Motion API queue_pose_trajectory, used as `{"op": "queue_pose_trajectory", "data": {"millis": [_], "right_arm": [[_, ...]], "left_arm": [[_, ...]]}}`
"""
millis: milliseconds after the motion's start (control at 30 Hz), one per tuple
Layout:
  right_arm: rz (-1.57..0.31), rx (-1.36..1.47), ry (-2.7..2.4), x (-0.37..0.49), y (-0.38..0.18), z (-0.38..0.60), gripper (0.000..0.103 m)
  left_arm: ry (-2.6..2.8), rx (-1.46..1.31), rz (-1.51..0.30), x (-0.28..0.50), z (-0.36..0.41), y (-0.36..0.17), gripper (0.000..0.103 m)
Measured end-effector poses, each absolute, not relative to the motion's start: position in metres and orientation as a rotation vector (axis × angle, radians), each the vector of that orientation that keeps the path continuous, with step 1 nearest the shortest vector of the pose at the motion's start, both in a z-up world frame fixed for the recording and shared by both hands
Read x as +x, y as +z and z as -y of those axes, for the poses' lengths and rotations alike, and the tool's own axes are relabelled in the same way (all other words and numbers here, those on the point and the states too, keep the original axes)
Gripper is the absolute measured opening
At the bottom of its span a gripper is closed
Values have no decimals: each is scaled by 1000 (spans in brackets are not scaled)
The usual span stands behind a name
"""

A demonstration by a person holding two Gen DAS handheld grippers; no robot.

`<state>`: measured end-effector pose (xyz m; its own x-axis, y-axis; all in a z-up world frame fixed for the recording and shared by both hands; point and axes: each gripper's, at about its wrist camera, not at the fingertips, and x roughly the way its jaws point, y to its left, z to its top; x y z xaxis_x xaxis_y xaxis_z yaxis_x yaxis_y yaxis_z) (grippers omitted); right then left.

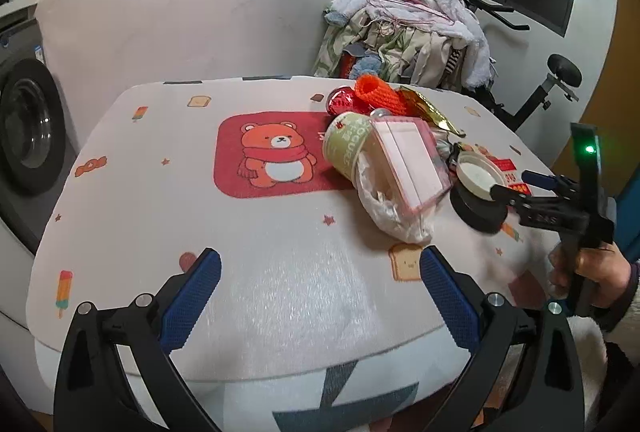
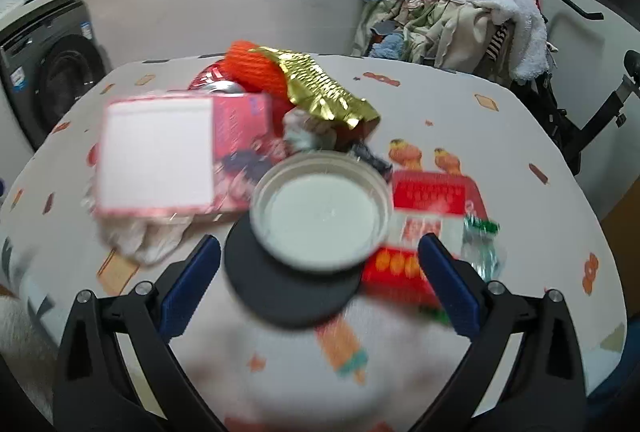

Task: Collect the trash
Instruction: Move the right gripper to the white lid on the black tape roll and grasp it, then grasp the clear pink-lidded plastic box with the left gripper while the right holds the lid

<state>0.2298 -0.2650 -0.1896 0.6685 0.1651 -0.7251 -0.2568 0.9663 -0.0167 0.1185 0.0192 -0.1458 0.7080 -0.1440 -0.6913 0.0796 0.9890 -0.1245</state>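
Observation:
Trash lies heaped on the bear-print tablecloth [image 1: 160, 216]: a green paper cup [image 1: 344, 144], a pink box [image 1: 408, 164] over a crumpled plastic bag [image 1: 384, 212], an orange mesh sleeve [image 1: 380, 94], a gold wrapper [image 1: 432, 108]. A white lid [image 2: 324, 220] rests on a black disc [image 2: 280, 292], beside a red packet [image 2: 432, 192]. My left gripper [image 1: 320, 256] is open over bare cloth, short of the heap. My right gripper [image 2: 320, 244] is open too. The white lid and black disc sit between its fingers, with neither pad touching them. The right wrist view is motion-blurred.
A washing machine [image 1: 28, 128] stands left of the table. Clothes are piled on an exercise bike [image 1: 408, 32] behind the table's far right corner. A hand [image 1: 592, 272] holds the right gripper's handle at the table's right edge.

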Motion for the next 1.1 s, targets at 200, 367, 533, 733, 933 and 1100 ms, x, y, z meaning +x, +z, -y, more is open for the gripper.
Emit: {"op": "queue_pose_trajectory", "data": {"millis": [200,367,533,733,933,1100], "right_arm": [[-855,-157,214,265,-202,253,97],[-908,-164,223,280,-213,250,97],[-892,-159,297,272,-207,248,88],[-836,-121,331,251,-191,249,87],[-798,-44,333,235,-180,260,87],[-783,-35,339,224,-178,264,87]], "left_arm": [[-144,-88,-770,130,-16,-147,95],[-181,-107,-774,139,-10,-148,85],[-229,-188,-799,152,-8,-149,68],[-287,-273,-817,172,-1,-147,59],[-325,-327,-842,204,11,-152,55],[-311,-375,-839,230,14,-155,53]]}}
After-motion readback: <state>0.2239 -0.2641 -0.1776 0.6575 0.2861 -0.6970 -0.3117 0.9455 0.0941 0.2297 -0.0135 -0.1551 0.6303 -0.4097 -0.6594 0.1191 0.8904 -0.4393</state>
